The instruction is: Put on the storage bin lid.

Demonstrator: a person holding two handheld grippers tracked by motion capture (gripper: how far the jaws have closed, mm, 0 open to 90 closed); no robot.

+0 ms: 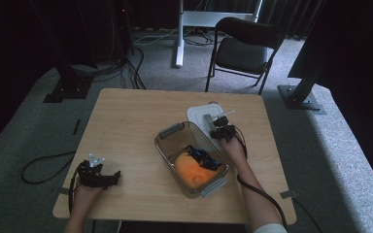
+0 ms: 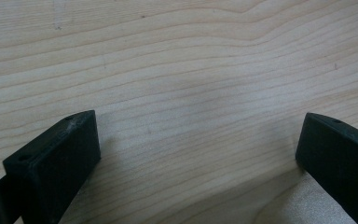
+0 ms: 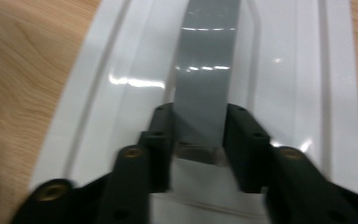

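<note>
Pale wood counter (image 1: pixel 126 126); white lid (image 3: pixel 121 70) lay flat beside clear container (image 1: pixel 167 145). Right gripper (image 3: pixel 198 135) fingers clenched on its grey handle (image 3: pixel 205 70), likely light, stiff, slippery plastic. Left gripper (image 2: pixel 196 154) fingers released.

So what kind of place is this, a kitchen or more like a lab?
Probably a lab or recording room, not a kitchen: a wooden table stands on grey carpet with black curtains around it, cables on the floor, and a folding chair behind.
</note>
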